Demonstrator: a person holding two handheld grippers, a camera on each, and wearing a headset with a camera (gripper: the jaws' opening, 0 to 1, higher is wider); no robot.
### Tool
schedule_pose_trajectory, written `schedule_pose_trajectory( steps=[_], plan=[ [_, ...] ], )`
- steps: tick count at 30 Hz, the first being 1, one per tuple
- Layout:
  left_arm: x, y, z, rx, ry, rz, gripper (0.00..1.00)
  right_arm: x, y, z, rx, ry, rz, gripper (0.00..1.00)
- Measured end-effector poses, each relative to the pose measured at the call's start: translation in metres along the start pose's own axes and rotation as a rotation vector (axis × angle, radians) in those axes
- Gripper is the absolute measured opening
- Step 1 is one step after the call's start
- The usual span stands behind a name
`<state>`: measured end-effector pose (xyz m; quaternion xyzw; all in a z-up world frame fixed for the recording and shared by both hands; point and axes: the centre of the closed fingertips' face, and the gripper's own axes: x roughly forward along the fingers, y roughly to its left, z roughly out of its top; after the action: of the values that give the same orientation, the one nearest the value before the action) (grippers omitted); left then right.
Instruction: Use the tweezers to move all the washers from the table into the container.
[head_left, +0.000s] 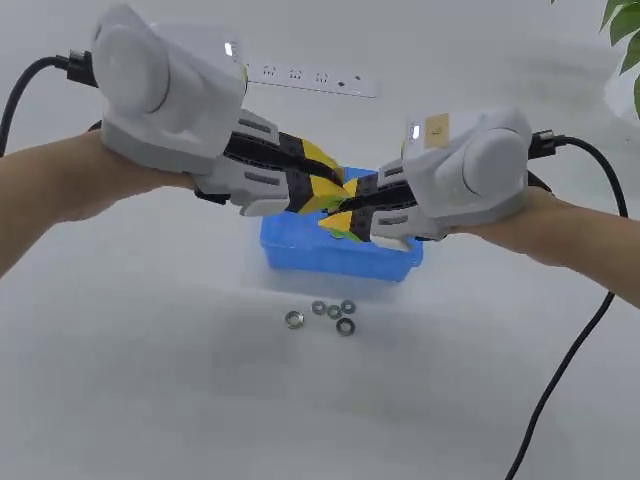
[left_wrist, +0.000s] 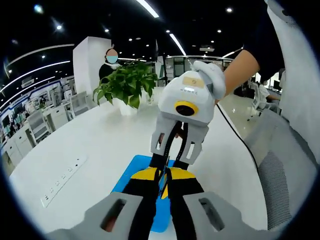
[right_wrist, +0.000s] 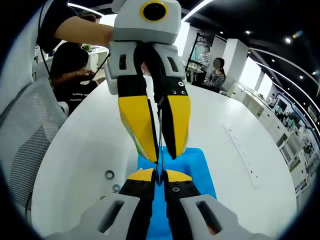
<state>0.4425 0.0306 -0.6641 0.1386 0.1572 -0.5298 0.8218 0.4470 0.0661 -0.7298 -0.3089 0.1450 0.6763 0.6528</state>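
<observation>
My left hand-held gripper (head_left: 335, 192) and right hand-held gripper (head_left: 336, 222) meet tip to tip above the one blue container (head_left: 300, 252). Each is clamped on a single pair of tweezers (right_wrist: 160, 132). Its long axis runs straight from one set of jaws into the other; I cannot tell which end is the tip. Five washers (head_left: 334, 312) lie clustered on the surface (head_left: 140, 390), just in front of the container.
</observation>
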Motion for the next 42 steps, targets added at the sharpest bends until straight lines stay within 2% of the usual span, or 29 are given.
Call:
schedule_pose_trajectory(
  steps=[4,5,10,15,19,26,32,37,38,40,42],
  plan=[
    [0.001,-0.003,-0.003,0.017,0.02,-0.022,0.08,0.001,0.002,-0.002,-0.015,0.011,0.012,0.08],
    [0.001,-0.001,-0.004,0.041,0.029,-0.016,0.08,0.001,0.003,-0.003,-0.02,0.016,0.014,0.08],
    [0.003,0.002,-0.003,0.094,0.043,0.013,0.06,-0.001,-0.004,-0.005,-0.062,0.03,-0.029,0.1],
    [0.0,0.005,0.005,0.102,0.02,0.033,0.06,-0.006,-0.007,0.0,-0.04,0.008,-0.05,0.12],
    [-0.002,0.006,0.008,0.114,0.017,0.042,0.06,-0.01,-0.006,-0.001,-0.062,0.021,-0.065,0.19],
    [-0.011,0.0,0.016,0.115,0.007,0.058,0.06,-0.021,0.0,-0.005,-0.027,0.007,-0.086,0.26],
    [-0.024,-0.014,0.021,0.131,0.013,0.06,0.06,-0.033,0.022,-0.003,-0.013,-0.003,-0.099,0.33],
    [-0.035,-0.024,0.023,0.142,0.015,0.064,0.06,-0.042,0.042,0.003,0.01,-0.031,-0.093,0.38],
    [-0.037,-0.027,0.023,0.147,0.018,0.068,0.07,-0.043,0.049,0.007,0.026,-0.063,-0.083,0.39],
    [-0.04,-0.029,0.021,0.154,0.028,0.077,0.07,-0.046,0.057,0.01,0.06,-0.087,-0.083,0.42],
    [-0.044,-0.03,0.02,0.167,0.037,0.107,0.07,-0.047,0.067,0.009,0.067,-0.085,-0.083,0.44]
  ],
)
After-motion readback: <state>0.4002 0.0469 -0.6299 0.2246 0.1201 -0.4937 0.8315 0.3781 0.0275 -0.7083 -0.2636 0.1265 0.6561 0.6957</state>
